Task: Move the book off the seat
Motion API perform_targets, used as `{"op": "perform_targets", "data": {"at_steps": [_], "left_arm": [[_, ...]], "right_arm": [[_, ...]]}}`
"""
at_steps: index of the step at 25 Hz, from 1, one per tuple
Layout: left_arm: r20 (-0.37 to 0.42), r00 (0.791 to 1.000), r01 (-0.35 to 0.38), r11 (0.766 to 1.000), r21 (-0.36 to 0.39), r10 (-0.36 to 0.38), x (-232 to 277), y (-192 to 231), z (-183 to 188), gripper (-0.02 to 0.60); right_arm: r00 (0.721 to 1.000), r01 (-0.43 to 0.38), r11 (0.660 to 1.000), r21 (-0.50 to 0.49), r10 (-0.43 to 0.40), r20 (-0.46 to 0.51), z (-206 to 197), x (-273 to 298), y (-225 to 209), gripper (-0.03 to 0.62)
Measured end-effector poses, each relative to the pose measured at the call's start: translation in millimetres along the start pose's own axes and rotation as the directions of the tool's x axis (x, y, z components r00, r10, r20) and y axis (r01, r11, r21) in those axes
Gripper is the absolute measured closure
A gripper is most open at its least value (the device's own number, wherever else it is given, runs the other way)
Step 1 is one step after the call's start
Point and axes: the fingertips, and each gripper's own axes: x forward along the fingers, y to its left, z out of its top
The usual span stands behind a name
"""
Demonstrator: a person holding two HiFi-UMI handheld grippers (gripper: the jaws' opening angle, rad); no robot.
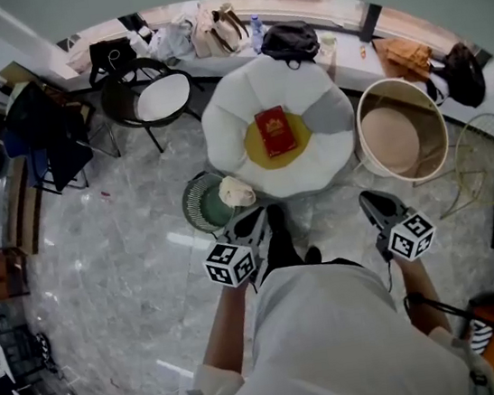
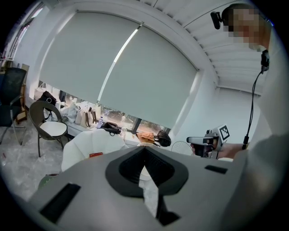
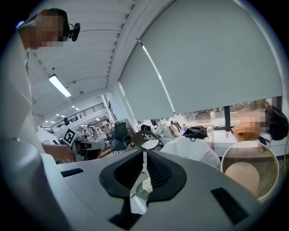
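Note:
A red book (image 1: pixel 275 130) lies flat on the yellow cushion (image 1: pixel 257 150) of a white petal-shaped seat (image 1: pixel 228 117). Both grippers hang in front of the seat, close to the person's body and well short of the book. My left gripper (image 1: pixel 255 220) is shut with nothing in it, and so is my right gripper (image 1: pixel 372 204). In the left gripper view the jaws (image 2: pixel 144 159) meet, and the book (image 2: pixel 95 154) shows small on the seat (image 2: pixel 86 145) beyond. The right gripper view shows the shut jaws (image 3: pixel 144 168) with the seat (image 3: pixel 193 150) ahead.
A round green side table (image 1: pixel 201 206) with a cream object on it stands just left of the seat front. A large round tub (image 1: pixel 400 129) stands to the right, a wire basket (image 1: pixel 488 158) beyond it. A black chair (image 1: pixel 155 97) and several bags on the ledge (image 1: pixel 205 29) are behind.

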Motion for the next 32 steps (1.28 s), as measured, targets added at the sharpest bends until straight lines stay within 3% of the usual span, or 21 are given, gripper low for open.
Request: {"op": "perform_targets", "data": {"at_steps": [14, 32], "left_arm": [[-0.077, 0.995, 0.063, 0.998, 0.030, -0.061, 61, 91, 63, 0.580], [-0.164, 0.981, 0.105, 0.994, 0.025, -0.100, 113, 199, 78, 0.580]], "right_arm": [[0.999, 0.050, 0.998, 0.025, -0.050, -0.007, 49, 107, -34, 0.548], [0.992, 0.109, 0.992, 0.060, -0.105, -0.066, 66, 223, -69, 0.546]]}}
